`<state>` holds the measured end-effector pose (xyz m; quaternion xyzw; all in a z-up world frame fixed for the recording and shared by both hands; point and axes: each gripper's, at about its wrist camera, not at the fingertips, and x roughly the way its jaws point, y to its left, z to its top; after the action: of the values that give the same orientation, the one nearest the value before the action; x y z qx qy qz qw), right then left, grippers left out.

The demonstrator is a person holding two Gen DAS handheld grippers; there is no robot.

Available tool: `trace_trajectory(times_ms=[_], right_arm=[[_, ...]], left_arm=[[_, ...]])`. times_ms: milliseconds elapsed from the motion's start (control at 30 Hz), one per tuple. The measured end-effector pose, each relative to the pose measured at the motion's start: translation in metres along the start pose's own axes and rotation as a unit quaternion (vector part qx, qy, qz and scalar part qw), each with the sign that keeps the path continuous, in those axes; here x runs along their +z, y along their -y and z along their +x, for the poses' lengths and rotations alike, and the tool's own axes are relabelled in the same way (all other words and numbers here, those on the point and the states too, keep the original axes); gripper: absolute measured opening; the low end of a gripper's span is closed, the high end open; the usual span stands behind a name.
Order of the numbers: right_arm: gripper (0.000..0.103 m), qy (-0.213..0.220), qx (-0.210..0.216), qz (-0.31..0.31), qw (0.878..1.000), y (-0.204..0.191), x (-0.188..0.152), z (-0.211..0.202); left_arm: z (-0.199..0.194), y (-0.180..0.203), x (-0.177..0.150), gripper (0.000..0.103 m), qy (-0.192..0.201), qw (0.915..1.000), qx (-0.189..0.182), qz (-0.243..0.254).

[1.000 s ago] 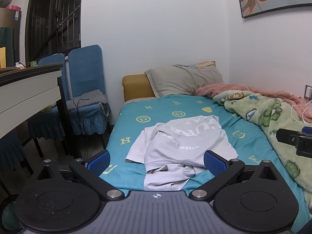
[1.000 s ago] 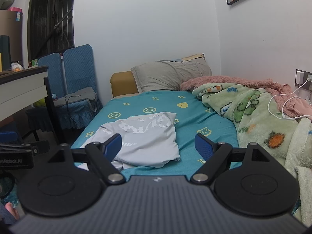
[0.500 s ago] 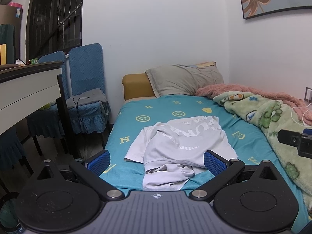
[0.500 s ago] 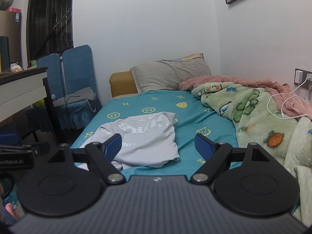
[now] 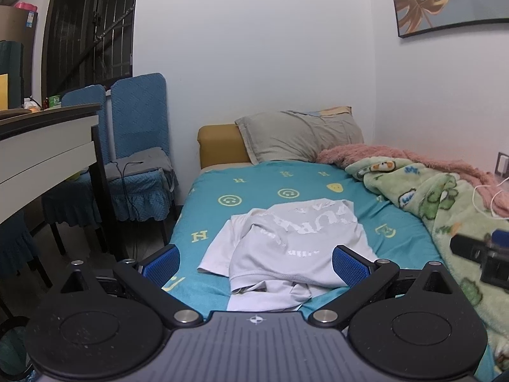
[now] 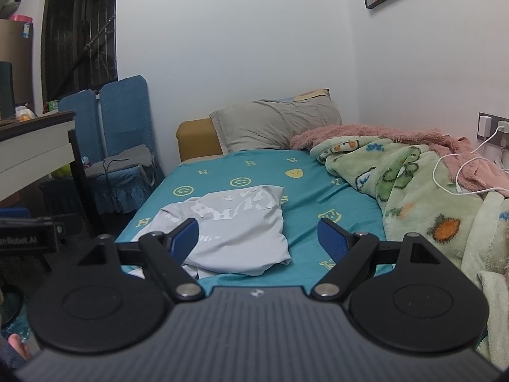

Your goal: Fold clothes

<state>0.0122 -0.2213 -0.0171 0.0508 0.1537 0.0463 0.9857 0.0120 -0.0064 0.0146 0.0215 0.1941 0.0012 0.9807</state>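
Since both sets of jaws are spread wide and empty, I'd flatten the rumpled grey shirt (image 5: 296, 248) on the bed (image 5: 254, 184) first. Left gripper (image 5: 254, 262) takes the bunched near hem, right gripper (image 6: 257, 234) the right edge.

Pale walls (image 5: 254, 47), framed leaf picture (image 5: 445, 0), teal-sheeted bed (image 5: 261, 181), blue chairs (image 5: 136, 121), barred window (image 5: 92, 31).

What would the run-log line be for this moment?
phase: approach | left gripper: open, empty | right gripper: open, empty | grey T-shirt: crumpled on bed, untouched
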Motion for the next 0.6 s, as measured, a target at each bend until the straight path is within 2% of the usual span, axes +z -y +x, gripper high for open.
trace_trajectory(times_ms=[200,333,467,600], right_arm=[[0.083,-0.010,-0.002,0.014,1.000,0.003,-0.002,0.006],[0.083,-0.033,0.013,0.030,0.999,0.005,-0.004,0.018],[0.083,-0.076,0.040,0.045,0.995,-0.001,-0.003,0.050],[0.079,-0.143,0.068,0.054,0.986,-0.021,-0.008,0.105]], left_arm=[[0.008,-0.001,0.031,0.103,0.011,0.9997,-0.018,-0.010],[0.032,-0.013,0.048,0.103,-0.006,0.9995,-0.003,-0.031],[0.058,-0.046,0.047,0.103,-0.021,0.9963,0.001,-0.083],[0.078,-0.084,0.030,0.103,-0.049,0.9915,0.014,-0.119]])
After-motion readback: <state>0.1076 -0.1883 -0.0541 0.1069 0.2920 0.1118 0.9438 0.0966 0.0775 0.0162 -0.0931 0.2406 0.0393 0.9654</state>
